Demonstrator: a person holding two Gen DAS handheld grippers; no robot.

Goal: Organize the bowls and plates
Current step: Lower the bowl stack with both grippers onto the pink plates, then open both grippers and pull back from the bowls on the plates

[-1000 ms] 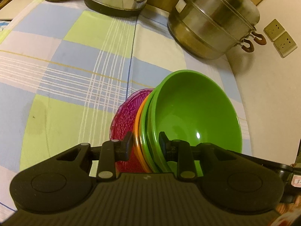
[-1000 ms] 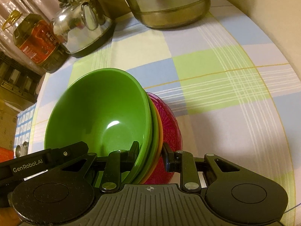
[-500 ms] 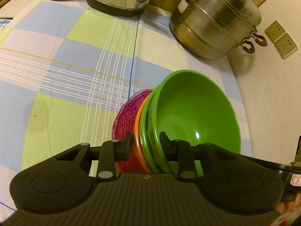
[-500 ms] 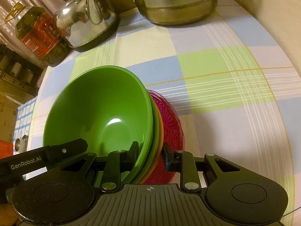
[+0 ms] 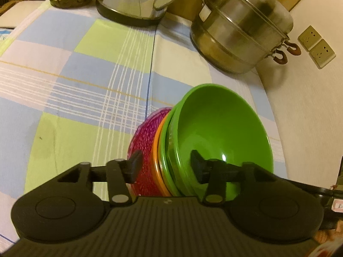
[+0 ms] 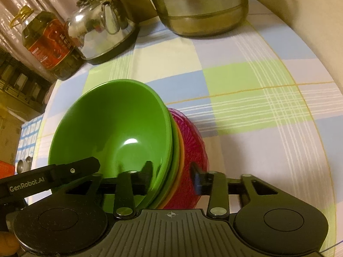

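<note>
Both tongs opened; four nested dishes [image 5: 214, 132] released.

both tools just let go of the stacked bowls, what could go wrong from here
1. The stack, green bowl over orange and pink pieces, looks tilted in both views; it may slide apart.
2. The left tool and right tool have just been opening, yet their fingers still straddle the rims. Withdrawing sideways could snag and topple it.

Left gripper [image 5: 166, 163] tilted downward, jaws just opening; right gripper [image 6: 171, 175] likewise, jaws just opening
</note>
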